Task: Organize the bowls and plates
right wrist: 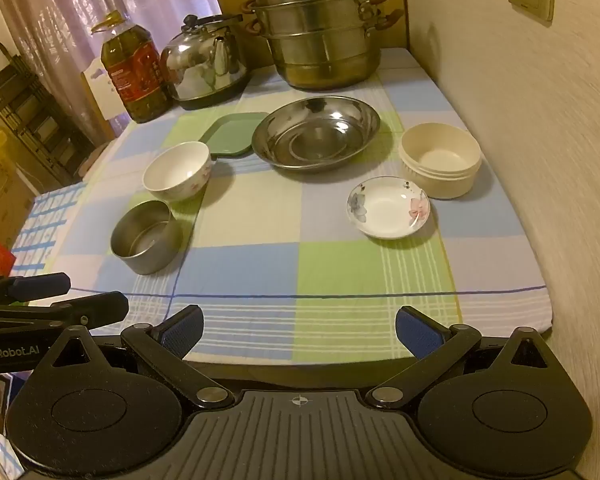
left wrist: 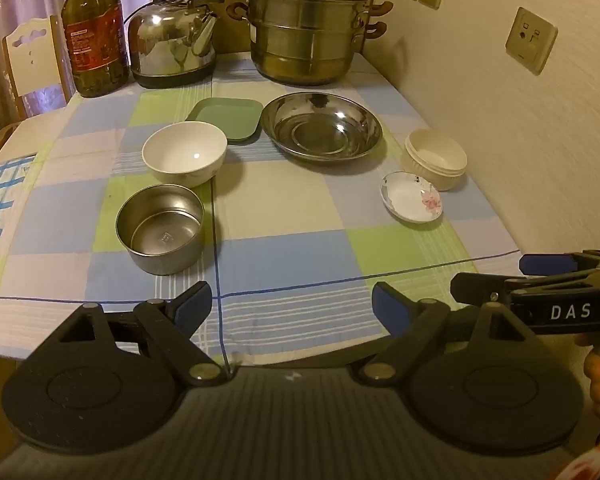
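Observation:
On the checked tablecloth stand a small steel bowl (left wrist: 160, 228) (right wrist: 146, 236), a white bowl (left wrist: 185, 153) (right wrist: 177, 170), a green tray (left wrist: 225, 118) (right wrist: 234, 134), a wide steel basin (left wrist: 321, 126) (right wrist: 316, 132), a cream ribbed bowl (left wrist: 436, 158) (right wrist: 440, 160) and a flowered white saucer (left wrist: 412, 197) (right wrist: 388, 207). My left gripper (left wrist: 292, 306) is open and empty over the table's near edge. My right gripper (right wrist: 300, 330) is open and empty, also at the near edge, to the right of the left one.
At the back stand an oil bottle (left wrist: 92, 36) (right wrist: 134, 72), a steel kettle (left wrist: 174, 42) (right wrist: 206, 64) and a stacked steamer pot (left wrist: 306, 24) (right wrist: 320, 28). A wall (left wrist: 520, 120) (right wrist: 540, 140) runs close along the table's right side. A chair (left wrist: 32, 56) stands at the left.

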A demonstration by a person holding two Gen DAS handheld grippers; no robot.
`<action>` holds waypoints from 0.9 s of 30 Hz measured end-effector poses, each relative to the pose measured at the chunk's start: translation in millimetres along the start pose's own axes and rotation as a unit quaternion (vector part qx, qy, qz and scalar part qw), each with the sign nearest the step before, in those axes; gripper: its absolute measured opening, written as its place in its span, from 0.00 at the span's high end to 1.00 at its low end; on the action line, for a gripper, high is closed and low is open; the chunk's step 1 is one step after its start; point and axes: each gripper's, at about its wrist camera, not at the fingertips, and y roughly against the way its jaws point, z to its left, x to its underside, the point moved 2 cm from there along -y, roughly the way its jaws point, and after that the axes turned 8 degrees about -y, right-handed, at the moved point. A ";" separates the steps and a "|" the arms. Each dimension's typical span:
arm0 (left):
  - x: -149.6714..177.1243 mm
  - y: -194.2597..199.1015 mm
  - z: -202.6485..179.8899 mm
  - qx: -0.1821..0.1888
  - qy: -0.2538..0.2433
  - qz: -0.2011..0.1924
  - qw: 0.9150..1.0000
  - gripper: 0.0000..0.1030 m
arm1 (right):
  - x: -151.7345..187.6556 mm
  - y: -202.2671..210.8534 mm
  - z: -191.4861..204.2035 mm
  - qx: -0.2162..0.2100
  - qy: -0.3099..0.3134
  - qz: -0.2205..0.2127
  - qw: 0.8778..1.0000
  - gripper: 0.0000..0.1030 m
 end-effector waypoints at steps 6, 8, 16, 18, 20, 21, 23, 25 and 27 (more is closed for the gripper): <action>-0.2 -1.1 -0.2 0.001 -0.001 -0.001 1.000 0.17 | -0.1 0.1 1.4 0.001 0.001 0.000 1.000 0.01; 0.0 0.1 0.0 0.000 0.001 -0.001 1.000 0.17 | 0.0 0.1 1.6 0.001 0.001 0.000 1.000 0.01; 0.2 0.3 -0.4 0.002 0.000 -0.001 1.000 0.17 | 0.1 -0.6 2.2 0.001 0.001 0.000 1.000 0.01; 3.3 -0.5 -1.4 0.002 -0.001 0.000 1.000 0.17 | 0.1 -0.9 2.4 0.002 0.001 0.000 1.000 0.01; 3.4 -0.7 -1.4 0.002 0.000 0.000 1.000 0.17 | -0.1 -0.7 2.5 0.002 0.001 0.000 1.000 0.01; 3.1 -0.6 -1.3 0.002 0.000 0.001 1.000 0.17 | -0.3 -0.7 2.5 0.001 0.001 0.000 1.000 0.01; 3.7 -4.2 -2.1 0.002 0.001 0.001 1.000 0.17 | -0.5 -0.7 2.5 0.002 0.001 0.000 1.000 0.01; 3.7 -4.2 -2.1 0.002 0.000 0.001 1.000 0.17 | -0.7 -0.8 2.4 0.002 0.001 0.000 1.000 0.01; 3.9 -4.8 -4.6 0.001 0.000 0.000 1.000 0.17 | -0.9 -0.8 2.6 0.002 0.001 0.000 1.000 0.01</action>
